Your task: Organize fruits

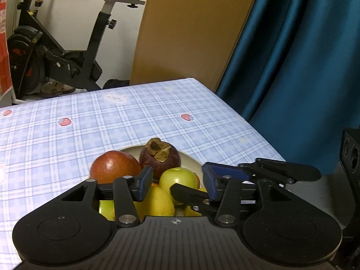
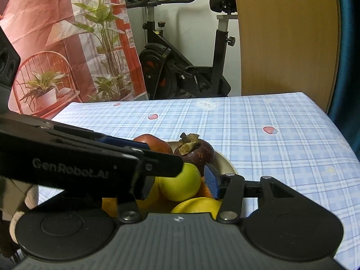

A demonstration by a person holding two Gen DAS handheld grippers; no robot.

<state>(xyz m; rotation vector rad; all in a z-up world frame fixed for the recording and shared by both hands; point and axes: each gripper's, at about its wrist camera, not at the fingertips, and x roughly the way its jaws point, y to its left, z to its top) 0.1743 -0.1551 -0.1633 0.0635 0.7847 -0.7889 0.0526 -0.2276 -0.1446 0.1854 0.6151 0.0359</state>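
One wording can be read: "GenRobot.AI", printed in pale grey letters on the black side of the left gripper (image 2: 144, 171), which is seen in the right wrist view reaching across from the left, just in front of the green apple (image 2: 180, 184). On the flat housing nearest each camera, below that apple, a small white cross-in-circle mark is stamped, with no letters beside it. No other writing, number or label can be read; a yellow sticker on the exercise bike (image 2: 180, 67), far behind the apple, is too small to make out.
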